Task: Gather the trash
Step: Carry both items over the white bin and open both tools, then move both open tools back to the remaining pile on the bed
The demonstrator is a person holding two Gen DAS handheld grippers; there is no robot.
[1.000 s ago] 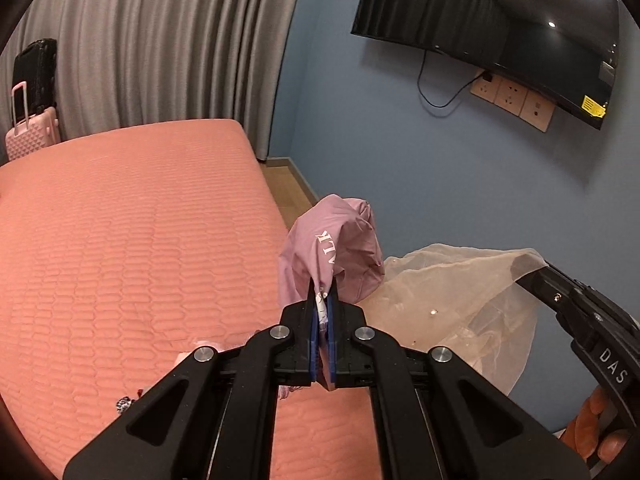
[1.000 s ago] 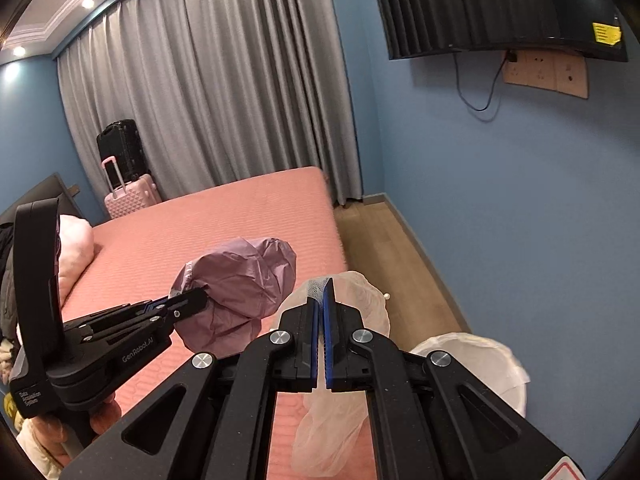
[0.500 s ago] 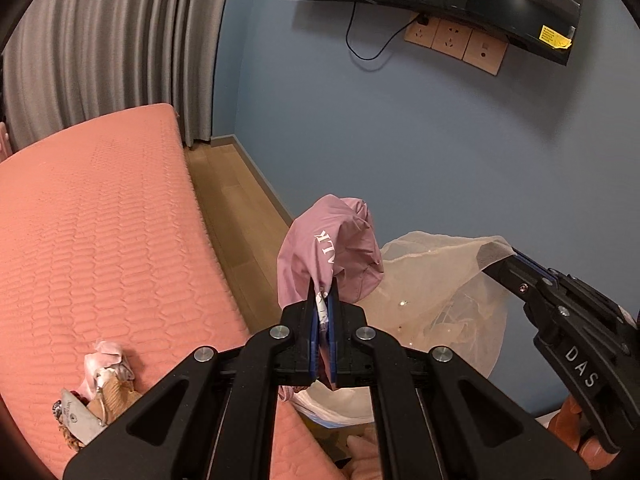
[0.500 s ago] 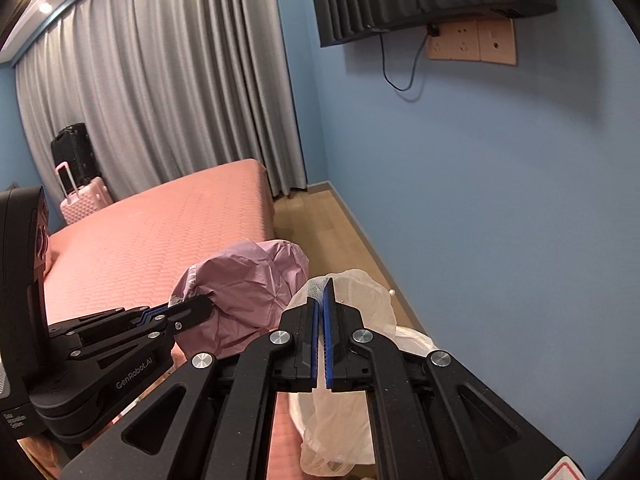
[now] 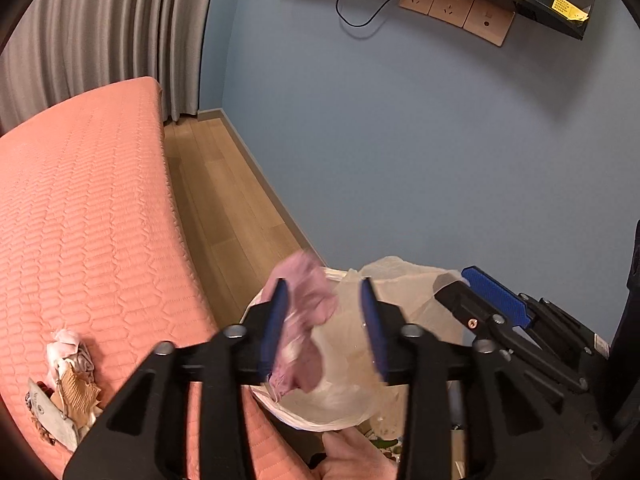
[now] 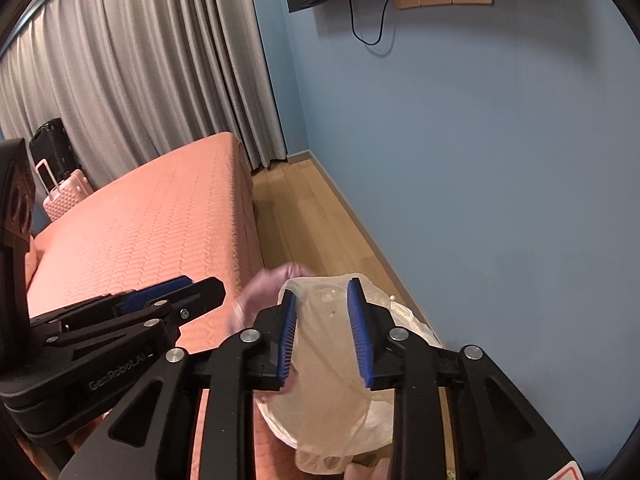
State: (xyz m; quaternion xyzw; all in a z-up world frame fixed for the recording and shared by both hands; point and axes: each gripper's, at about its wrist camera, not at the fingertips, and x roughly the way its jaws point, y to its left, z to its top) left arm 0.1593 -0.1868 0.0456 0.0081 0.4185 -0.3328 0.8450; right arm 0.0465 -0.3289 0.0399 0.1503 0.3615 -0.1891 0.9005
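Observation:
My left gripper [image 5: 324, 328] is open; a crumpled pink plastic bag [image 5: 306, 312], blurred, falls loose between its fingers over a white-lined trash bin [image 5: 320, 412] beside the bed. My right gripper [image 6: 326, 332] is open too; a translucent beige bag [image 6: 332, 380] hangs loose between its fingers over the same bin [image 6: 416, 328]. The pink bag [image 6: 260, 292] shows blurred just left of the right gripper. The right gripper shows in the left wrist view [image 5: 480, 300], the left gripper in the right wrist view [image 6: 176, 296].
A salmon quilted bed [image 5: 80, 220] fills the left, with a small pile of paper trash [image 5: 68, 392] near its front edge. A wood floor strip [image 5: 224, 200] runs between bed and blue wall [image 5: 420, 140]. Suitcases [image 6: 60, 184] stand by grey curtains.
Both grippers have opened. The pink bag has left the left gripper's grip and the beige bag has left the right gripper's grip; both are dropping toward the bin. The views have tilted down.

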